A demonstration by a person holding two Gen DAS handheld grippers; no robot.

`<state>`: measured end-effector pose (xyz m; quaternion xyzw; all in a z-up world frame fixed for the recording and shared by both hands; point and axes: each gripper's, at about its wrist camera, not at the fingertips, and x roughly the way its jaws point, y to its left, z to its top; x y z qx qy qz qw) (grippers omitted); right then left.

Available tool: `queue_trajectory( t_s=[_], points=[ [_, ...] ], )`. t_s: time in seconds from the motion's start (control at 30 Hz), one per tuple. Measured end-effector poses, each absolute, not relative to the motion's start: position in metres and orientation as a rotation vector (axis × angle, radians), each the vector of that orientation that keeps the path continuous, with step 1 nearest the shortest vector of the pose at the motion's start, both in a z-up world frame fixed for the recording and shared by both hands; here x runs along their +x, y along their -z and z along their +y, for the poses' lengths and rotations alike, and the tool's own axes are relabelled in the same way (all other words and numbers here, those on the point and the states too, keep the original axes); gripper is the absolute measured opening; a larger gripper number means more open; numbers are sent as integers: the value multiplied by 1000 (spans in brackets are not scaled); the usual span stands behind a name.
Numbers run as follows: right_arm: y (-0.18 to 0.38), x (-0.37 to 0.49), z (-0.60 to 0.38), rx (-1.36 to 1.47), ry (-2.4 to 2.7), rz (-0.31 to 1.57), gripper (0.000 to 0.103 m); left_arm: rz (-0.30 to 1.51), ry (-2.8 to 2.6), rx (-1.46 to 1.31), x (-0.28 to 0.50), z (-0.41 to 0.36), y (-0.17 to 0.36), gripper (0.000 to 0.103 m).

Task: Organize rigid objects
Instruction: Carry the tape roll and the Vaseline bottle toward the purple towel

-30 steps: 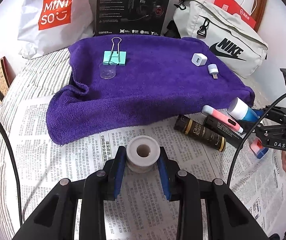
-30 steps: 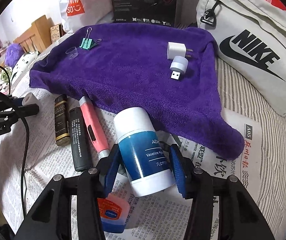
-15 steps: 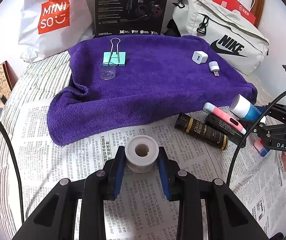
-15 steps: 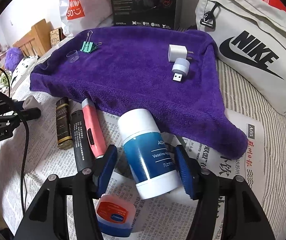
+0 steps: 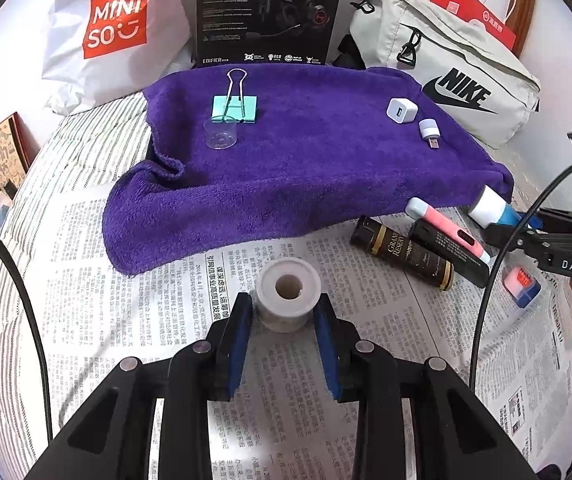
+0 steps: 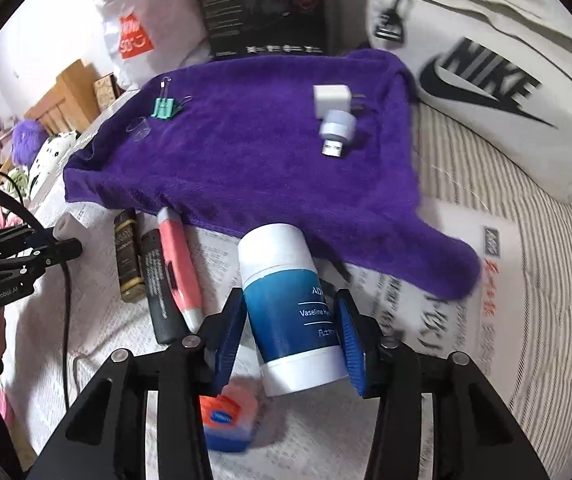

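My left gripper point(image 5: 284, 338) is shut on a white tape roll point(image 5: 288, 297), held just above the newspaper. My right gripper point(image 6: 291, 340) is shut on a blue and white Vaseline bottle point(image 6: 291, 312), tilted, near the front edge of the purple towel point(image 6: 246, 160). On the towel point(image 5: 305, 168) lie a green binder clip point(image 5: 234, 106), a clear cap point(image 5: 222, 135), a white charger point(image 5: 401, 111) and a small USB light point(image 5: 429, 132). On the newspaper lie a black and gold tube point(image 5: 401, 254), a black tube point(image 5: 451, 254) and a pink pen-like item point(image 5: 447, 230).
A small blue and orange Vaseline jar point(image 6: 228, 420) lies under my right gripper. A Miniso bag point(image 5: 114, 28), a black Edifier box point(image 5: 270, 12) and a grey Nike bag point(image 5: 445, 76) stand behind the towel. Newspaper point(image 5: 106, 300) covers the striped bedding.
My right gripper has closed on the Vaseline bottle and swung left, lifting it. My left gripper holds the tape roll as before, drawn slightly back.
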<state>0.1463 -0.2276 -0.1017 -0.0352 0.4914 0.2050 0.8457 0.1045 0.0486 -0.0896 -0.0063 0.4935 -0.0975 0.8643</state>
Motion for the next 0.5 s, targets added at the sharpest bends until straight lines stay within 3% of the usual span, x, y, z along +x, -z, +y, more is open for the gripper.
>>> queue_trajectory(
  t_s=[0.5],
  points=[
    [105, 135, -248, -124, -329, 1023, 41, 1029, 199, -13, 104, 46, 89, 30]
  ],
)
